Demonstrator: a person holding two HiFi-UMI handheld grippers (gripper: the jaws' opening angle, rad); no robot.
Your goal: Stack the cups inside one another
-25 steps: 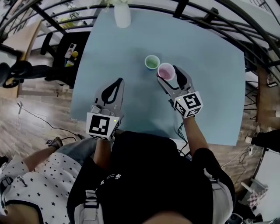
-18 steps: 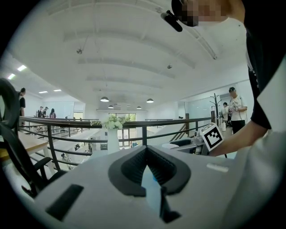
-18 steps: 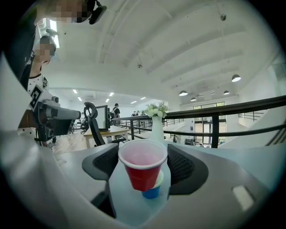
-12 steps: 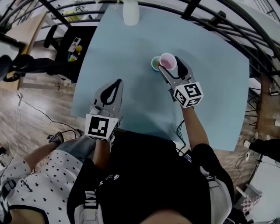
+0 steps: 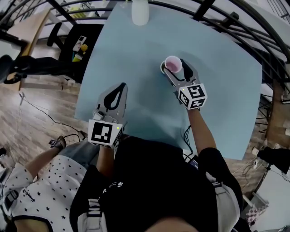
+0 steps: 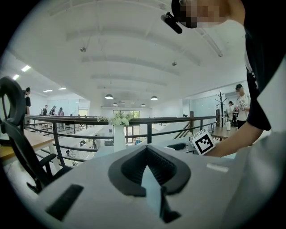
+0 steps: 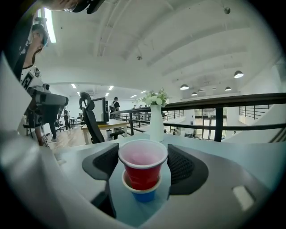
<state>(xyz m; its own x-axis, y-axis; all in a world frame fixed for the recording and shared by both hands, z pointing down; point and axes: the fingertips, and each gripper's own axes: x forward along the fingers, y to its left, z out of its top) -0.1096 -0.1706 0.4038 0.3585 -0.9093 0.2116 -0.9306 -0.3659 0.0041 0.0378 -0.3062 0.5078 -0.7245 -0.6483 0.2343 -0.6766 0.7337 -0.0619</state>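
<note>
Right claw point(image 7: 143, 164): jaws stand wide, 1 pad touching each side of the red cup's point(image 7: 142, 172) rim, so it has hold of that cup. The red cup's base sits inside a blue cup point(image 7: 145, 195), only partway in, most of the red wall showing above the blue rim. Both are upright, and the blue cup stands on the table point(image 5: 136, 68) toward the far side, right of centre. Left claw point(image 6: 146, 148): tips together, nothing between them, just a teardrop gap behind the tips with the tabletop showing through. It hangs over the near left part of the table, well apart from the cups. Each claw carries 1 marker cube, the right one point(image 5: 192, 96) tilted, the left one point(image 5: 105, 132) near the table's front edge. The tabletop is pale blue, smooth and matte, and apart from the 2 cups it carries a white vase point(image 5: 140, 11) with white flowers at the far edge. A black metal railing point(image 5: 217, 16) runs behind the table, on what looks like a mezzanine over a big open hall with a white ceiling and round lights. The floor is wood plank point(image 5: 41, 108) with cables on it. A black office chair point(image 7: 91, 118) and a wooden desk point(image 5: 27, 27) sit off to the left. A 2nd person in a star-print top point(image 5: 27, 195) is at near left, and more people stand far off in the hall.
</note>
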